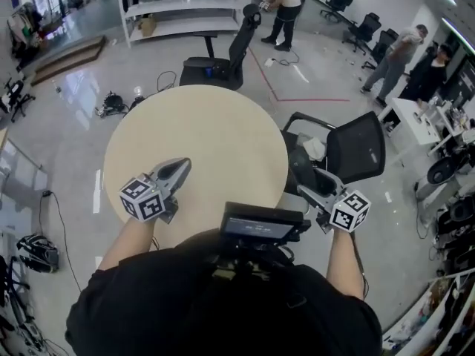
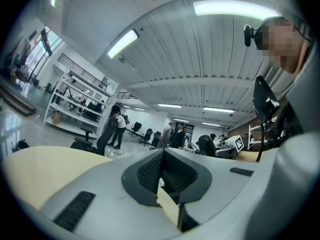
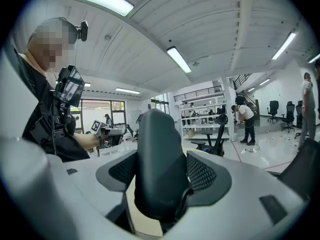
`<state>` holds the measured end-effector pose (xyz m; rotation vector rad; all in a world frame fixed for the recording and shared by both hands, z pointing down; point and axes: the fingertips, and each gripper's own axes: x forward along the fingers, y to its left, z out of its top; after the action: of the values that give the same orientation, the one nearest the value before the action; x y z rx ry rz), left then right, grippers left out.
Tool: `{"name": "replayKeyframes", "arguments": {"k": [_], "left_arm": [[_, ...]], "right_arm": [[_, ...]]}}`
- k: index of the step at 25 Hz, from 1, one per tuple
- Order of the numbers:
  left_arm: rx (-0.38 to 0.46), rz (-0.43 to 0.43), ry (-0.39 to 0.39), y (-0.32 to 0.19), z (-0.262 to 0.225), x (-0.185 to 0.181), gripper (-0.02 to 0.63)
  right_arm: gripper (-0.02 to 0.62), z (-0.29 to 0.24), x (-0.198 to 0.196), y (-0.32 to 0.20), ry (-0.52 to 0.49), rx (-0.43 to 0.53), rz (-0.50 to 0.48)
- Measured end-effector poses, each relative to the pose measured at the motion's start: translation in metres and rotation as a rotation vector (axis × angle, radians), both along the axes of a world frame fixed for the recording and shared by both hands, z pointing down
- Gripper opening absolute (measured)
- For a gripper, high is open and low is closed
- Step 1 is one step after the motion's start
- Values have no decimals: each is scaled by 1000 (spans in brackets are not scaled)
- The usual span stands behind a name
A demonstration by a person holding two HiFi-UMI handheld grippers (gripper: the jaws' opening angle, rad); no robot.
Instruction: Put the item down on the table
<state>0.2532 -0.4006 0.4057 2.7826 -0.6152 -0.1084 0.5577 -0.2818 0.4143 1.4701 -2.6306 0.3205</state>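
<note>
One black unit [image 1: 261, 227] sat on the person's chest. Of two grippers, the right gripper [image 1: 309, 194] clamped one dark rounded item [image 3: 157, 164] just off the single round table [image 1: 223, 128]. The left gripper [image 1: 178, 169] was closed and empty above it.

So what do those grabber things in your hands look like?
The left gripper and the right gripper are each a smooth light-grey shell that narrows to two jaws lined with dark ribbed pads. At the back of each sits a white cube with black square markers. The person wears a black short-sleeved shirt.
</note>
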Motion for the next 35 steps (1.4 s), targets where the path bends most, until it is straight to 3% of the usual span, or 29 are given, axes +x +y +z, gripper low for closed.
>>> {"name": "replayKeyframes", "arguments": {"k": [4, 9, 16, 27, 35], "left_arm": [[18, -45, -27, -6, -7, 30, 2], [35, -31, -64, -18, -12, 71, 2], [33, 6, -62, -71, -1, 85, 2], [26, 63, -22, -226, 34, 27, 2], [2, -1, -59, -343, 76, -53, 2]], "right_arm": [[313, 6, 56, -13, -22, -2, 20], [313, 10, 114, -27, -22, -17, 87], [313, 15, 146, -83, 7, -39, 167], [313, 26, 91, -250, 126, -98, 227], [313, 45, 14, -409, 193, -110, 165]]}}
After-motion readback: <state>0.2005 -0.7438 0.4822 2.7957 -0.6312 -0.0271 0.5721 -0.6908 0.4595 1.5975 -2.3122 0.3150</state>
